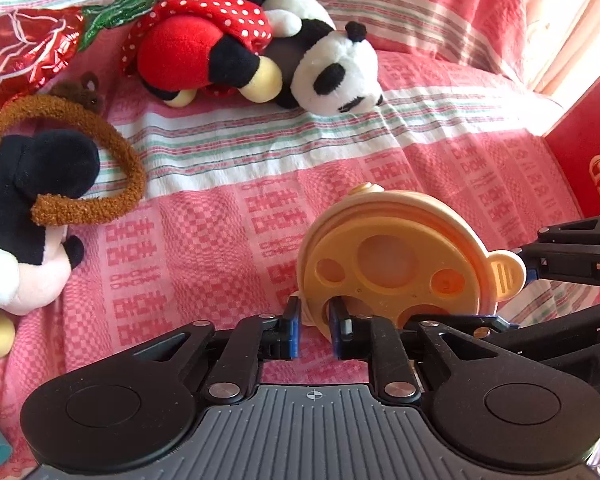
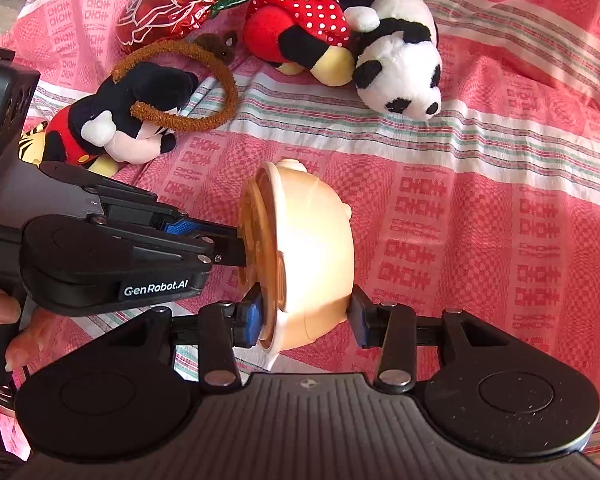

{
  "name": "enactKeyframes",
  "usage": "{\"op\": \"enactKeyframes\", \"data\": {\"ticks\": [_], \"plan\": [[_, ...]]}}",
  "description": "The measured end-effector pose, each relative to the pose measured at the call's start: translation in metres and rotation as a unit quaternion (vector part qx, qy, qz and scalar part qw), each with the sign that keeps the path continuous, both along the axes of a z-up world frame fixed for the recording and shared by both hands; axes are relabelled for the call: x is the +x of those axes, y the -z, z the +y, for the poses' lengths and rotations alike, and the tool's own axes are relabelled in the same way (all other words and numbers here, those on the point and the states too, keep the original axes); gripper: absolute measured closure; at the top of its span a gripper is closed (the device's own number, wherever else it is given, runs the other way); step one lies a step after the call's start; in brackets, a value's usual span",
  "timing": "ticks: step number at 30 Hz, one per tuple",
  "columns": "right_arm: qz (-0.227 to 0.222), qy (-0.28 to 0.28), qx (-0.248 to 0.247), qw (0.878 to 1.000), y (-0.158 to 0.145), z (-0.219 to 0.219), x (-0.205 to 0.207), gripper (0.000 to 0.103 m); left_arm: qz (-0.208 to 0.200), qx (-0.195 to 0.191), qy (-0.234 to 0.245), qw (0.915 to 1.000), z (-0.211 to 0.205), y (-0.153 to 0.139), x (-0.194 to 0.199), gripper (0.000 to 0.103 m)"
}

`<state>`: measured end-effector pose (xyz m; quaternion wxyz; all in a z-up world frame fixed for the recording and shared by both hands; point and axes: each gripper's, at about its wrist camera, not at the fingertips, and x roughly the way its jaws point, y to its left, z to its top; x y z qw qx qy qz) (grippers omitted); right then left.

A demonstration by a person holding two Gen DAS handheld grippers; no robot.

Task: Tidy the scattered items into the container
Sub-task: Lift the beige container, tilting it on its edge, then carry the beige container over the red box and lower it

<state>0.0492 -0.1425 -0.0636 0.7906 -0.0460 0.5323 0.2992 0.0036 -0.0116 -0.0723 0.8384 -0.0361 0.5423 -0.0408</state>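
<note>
A cream and orange plastic toy, round with a holed orange base, is held on its side above the pink bedspread. My left gripper is shut on the rim of its orange base. My right gripper is shut across its dome-shaped body; its arm shows at the right in the left wrist view. The left gripper enters the right wrist view from the left. Plush toys lie scattered on the bed behind.
A panda plush and a Minnie plush lie at the back. A Mickey plush with a brown fuzzy ring lies at the left, beside a red foil rose. A red box stands at the right.
</note>
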Motion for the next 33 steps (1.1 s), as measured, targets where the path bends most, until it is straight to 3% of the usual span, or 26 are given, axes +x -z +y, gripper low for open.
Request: {"op": "enactKeyframes", "data": {"ticks": [2, 3, 4, 18, 33], "plan": [[0.004, 0.009, 0.003, 1.0, 0.0, -0.001, 0.0, 0.056, -0.001, -0.005, -0.018, 0.9998, 0.003, 0.001, -0.001, 0.077], [0.002, 0.01, 0.003, 1.0, 0.0, -0.002, 0.0, 0.056, 0.001, -0.016, -0.018, 0.9997, 0.003, 0.001, -0.001, 0.095], [0.003, 0.01, 0.004, 1.0, -0.001, -0.002, -0.001, 0.056, 0.005, -0.026, -0.021, 0.9994, 0.004, 0.001, -0.001, 0.098], [-0.015, 0.02, -0.004, 1.0, -0.016, -0.008, -0.015, 0.056, -0.004, -0.031, -0.006, 0.9995, -0.004, -0.014, -0.011, 0.098], [-0.068, 0.048, -0.024, 0.996, -0.044, -0.011, -0.052, 0.056, -0.031, -0.035, 0.022, 0.9986, -0.015, -0.038, -0.031, 0.098]]}}
